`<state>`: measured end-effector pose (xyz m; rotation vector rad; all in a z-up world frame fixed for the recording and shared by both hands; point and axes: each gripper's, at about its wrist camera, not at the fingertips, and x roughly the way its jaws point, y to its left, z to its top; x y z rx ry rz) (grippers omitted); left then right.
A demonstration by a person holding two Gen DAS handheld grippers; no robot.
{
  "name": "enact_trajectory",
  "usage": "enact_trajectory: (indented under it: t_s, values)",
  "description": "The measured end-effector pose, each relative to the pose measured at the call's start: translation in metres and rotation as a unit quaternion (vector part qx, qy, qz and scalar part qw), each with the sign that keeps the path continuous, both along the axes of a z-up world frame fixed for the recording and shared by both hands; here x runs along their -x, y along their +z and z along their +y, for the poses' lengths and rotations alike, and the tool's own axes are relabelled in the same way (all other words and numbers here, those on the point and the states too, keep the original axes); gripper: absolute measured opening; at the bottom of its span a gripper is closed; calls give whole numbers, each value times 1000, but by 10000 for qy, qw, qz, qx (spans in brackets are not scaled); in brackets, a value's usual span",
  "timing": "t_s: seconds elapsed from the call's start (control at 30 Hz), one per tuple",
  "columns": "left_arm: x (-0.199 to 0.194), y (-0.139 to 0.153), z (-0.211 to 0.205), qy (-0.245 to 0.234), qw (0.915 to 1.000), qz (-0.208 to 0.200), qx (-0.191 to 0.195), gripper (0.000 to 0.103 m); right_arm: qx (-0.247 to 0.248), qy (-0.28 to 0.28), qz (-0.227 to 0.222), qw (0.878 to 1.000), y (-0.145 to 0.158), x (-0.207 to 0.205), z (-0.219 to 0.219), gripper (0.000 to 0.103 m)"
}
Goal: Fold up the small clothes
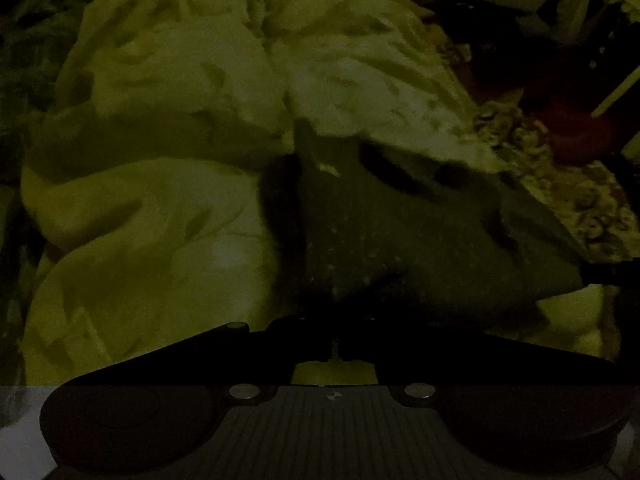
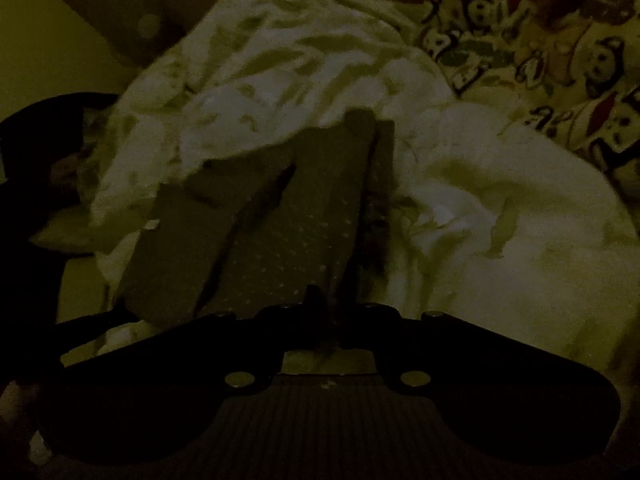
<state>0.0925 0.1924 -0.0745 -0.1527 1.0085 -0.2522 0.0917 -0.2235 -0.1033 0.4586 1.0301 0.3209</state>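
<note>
A pale garment (image 1: 168,128) lies crumpled just ahead of both grippers, with a patterned cloth (image 2: 560,52) at its far right. The left gripper (image 1: 316,184) and the right gripper (image 2: 360,168) each have fingers pressed together, fabric bunched around their tips; whether cloth is pinched cannot be told in the dark.

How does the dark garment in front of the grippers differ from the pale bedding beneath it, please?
The dark garment is dusky with fine pale dots; the pale bedding is whitish with faint streaks. The garment is small and lies in flat folds; the bedding is far larger and rumpled. Both are soft fabric.
</note>
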Motion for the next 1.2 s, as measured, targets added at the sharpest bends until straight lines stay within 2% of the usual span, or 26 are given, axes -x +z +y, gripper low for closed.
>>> enact_trajectory:
  t_s: [0.13, 0.2, 0.43, 0.5, 0.57, 0.6, 0.63, 0.67, 0.73, 0.87, 0.93, 1.07, 1.1, 1.13, 1.2]
  values:
    - [27, 12, 0, -254, 9995, 165, -40, 60, 65, 152, 211, 9996, 15, 21, -7, 9]
    - [40, 8, 2, -195, 9994, 280, -27, 60, 124, 171, 344, 9992, 14, 32, -10, 9]
    - [67, -24, 21, 575, 9958, 705, -123, 59, 253, -18, 713, 9971, -12, 58, -10, 9]
    - [69, -23, 23, 710, 9948, 686, -248, 76, 281, -74, 752, 9967, -20, 58, -8, 9]
    - [67, -19, 24, 773, 9953, 580, -82, 97, 391, -117, 725, 9965, -24, 58, -5, 10]
    - [64, -14, 23, 807, 9957, 456, -23, 103, 431, -128, 718, 9964, -25, 57, -3, 12]
    - [61, -11, 20, 815, 9960, 356, -18, 103, 484, -157, 711, 9962, -26, 57, -1, 16]
    - [54, -6, 16, 807, 9965, 201, -34, 103, 582, -246, 708, 9955, -26, 59, -1, 23]
    - [38, -2, 6, 735, 9973, -20, -84, 103, 710, -376, 683, 9944, -26, 60, 0, 24]
    - [-4, -5, -18, 572, 9978, -256, -204, 103, 617, -597, 707, 9938, -26, 63, -4, 28]
    - [-27, -11, -27, 551, 9978, -232, -285, 103, 643, -602, 687, 9937, -26, 64, -3, 34]
    - [-57, -29, -36, 679, 9971, 69, -337, 103, 861, -488, 527, 9937, -22, 68, 6, 57]
    - [-58, -32, -34, 737, 9969, 93, -258, 102, 911, -450, 486, 9936, -21, 68, 8, 58]
    - [-60, -34, -33, 794, 9965, 143, -222, 75, 954, -413, 450, 9936, -21, 68, 11, 58]
    - [-60, -35, -29, 932, 9952, 132, -276, 69, 1030, -359, 414, 9932, -21, 67, 16, 64]
